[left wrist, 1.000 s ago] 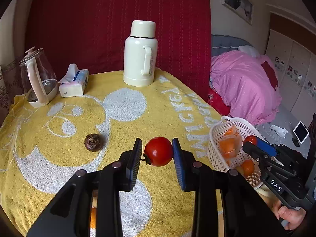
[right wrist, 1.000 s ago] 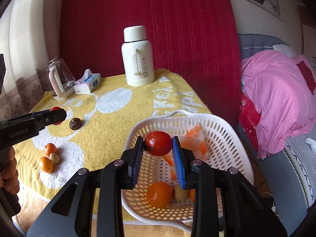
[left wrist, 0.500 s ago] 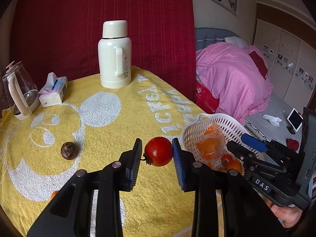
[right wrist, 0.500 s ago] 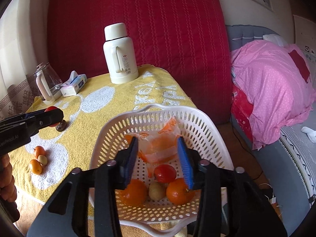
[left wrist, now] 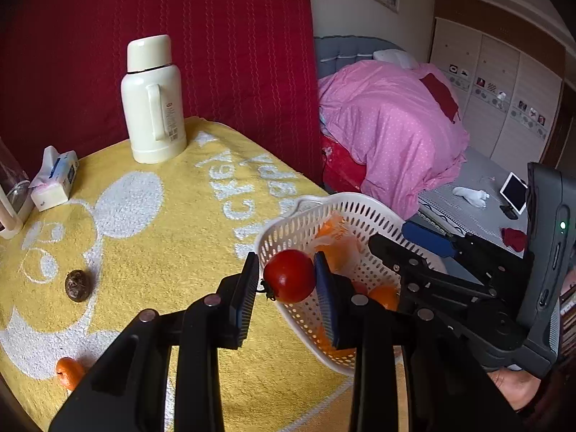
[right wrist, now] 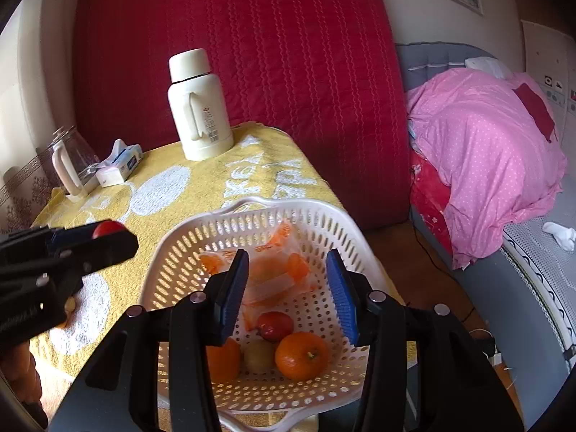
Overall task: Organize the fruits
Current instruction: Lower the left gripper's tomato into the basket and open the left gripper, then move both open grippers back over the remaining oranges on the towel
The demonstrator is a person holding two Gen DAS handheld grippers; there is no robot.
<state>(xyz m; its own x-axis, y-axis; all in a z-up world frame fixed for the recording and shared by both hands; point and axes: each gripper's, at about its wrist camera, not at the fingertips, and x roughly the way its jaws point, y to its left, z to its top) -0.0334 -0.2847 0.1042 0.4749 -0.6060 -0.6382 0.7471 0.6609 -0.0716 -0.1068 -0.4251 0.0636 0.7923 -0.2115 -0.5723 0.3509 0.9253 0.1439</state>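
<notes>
A tomato (left wrist: 289, 275) is clamped in the left hand-held gripper (left wrist: 286, 289) at the basket (left wrist: 284, 232) rim; the right hand-held gripper (right wrist: 288, 288) is held empty and parted above the basket's fruit.

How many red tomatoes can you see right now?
2. One tomato is clamped in the left hand-held gripper near the rim of the white basket; the other lies inside the basket, beside the oranges. More could be hidden under the packet.

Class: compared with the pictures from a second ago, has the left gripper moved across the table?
Yes. The left gripper, shut on a tomato, has moved right, away from the thermos, to the white basket.
</notes>
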